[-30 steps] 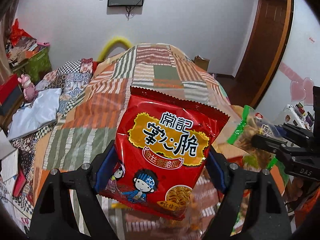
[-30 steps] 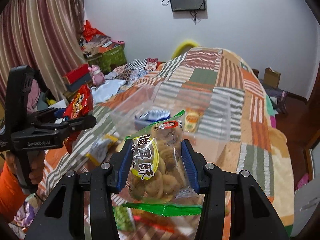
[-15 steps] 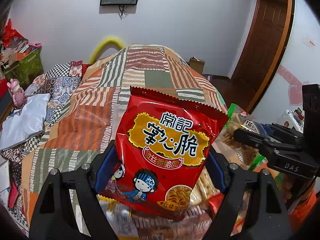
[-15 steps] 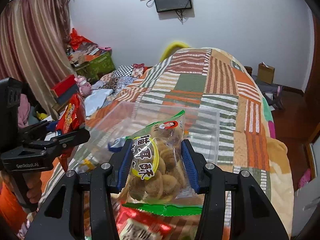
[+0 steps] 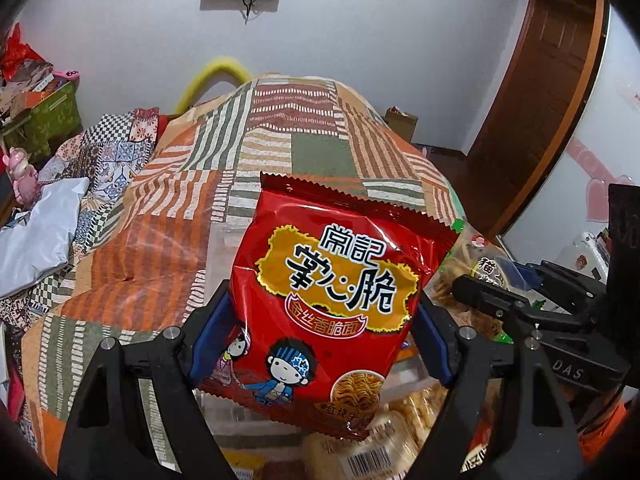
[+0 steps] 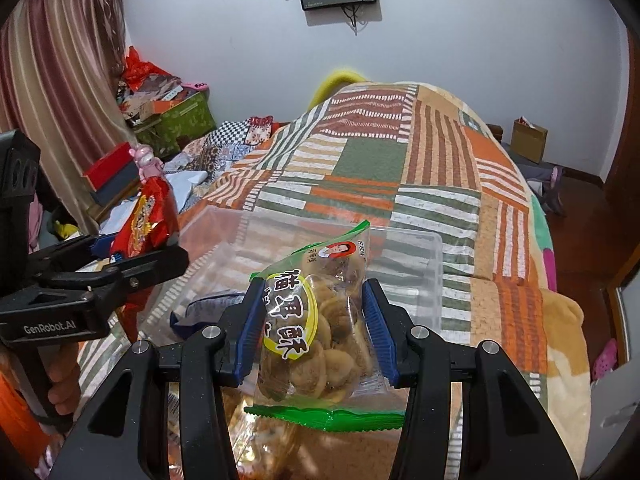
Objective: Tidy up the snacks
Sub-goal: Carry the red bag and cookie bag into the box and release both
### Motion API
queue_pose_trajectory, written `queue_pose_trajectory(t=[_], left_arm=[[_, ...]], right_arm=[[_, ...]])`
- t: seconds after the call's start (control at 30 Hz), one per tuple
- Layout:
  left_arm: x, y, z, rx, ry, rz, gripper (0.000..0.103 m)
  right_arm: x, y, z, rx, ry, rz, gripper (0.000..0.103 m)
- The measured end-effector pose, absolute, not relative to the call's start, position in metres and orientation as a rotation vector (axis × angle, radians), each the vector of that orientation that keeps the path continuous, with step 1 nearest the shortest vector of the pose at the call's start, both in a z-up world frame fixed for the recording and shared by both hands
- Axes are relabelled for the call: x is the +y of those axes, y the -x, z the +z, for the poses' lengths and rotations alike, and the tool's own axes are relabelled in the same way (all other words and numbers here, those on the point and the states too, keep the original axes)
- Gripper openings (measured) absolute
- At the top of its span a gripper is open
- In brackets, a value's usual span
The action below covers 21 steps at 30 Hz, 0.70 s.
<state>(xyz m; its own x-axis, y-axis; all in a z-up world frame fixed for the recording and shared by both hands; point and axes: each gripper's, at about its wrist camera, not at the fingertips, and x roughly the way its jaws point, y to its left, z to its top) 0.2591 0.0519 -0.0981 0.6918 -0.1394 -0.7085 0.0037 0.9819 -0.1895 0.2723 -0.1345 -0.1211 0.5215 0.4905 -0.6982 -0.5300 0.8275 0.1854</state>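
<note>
From the left wrist view, the left claw (image 5: 320, 328) is closed on a red noodle snack bag (image 5: 332, 300). Its blue pads (image 5: 208, 332) press on both sides of the bag. The bag stands up tall and has two cartoon kids on the front. It is up in the air over the bed (image 5: 280, 140), which has a striped patchwork blanket. Under the bag are more snack packs (image 5: 400, 432), one with a barcode. The right claw (image 5: 476, 292) is on the right side, holding a clear cookie bag (image 5: 464, 264).

From the right wrist view, the right claw (image 6: 314, 332) is closed on the clear cookie bag (image 6: 320, 320). The bag has green edges, round brown cookies inside and a yellow ring on the front. It is in the air right in front of a clear plastic box (image 6: 420, 248) that sits on the bed (image 6: 400, 160). A blue packet (image 6: 208, 308) lies in the box. The left claw (image 6: 136, 254) is on the left side, holding the red noodle snack bag (image 6: 150, 216). A hand (image 6: 60, 376) grips its handle.
</note>
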Motion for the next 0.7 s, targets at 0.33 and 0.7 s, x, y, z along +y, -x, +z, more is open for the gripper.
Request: queue_pose_trajectory(t=[0.33,0.7], left_arm=[[0.051,-0.28,-0.12,0.865,0.184,-0.076,0.081],[0.05,-0.282,-0.129,0.913,0.183,-0.071,0.085]], right_arm=[[-0.124,-0.285,-0.138,0.883,0.069,0.609,0.045],[-0.124,-0.284,-0.138,0.909,0.092,0.601,0.048]])
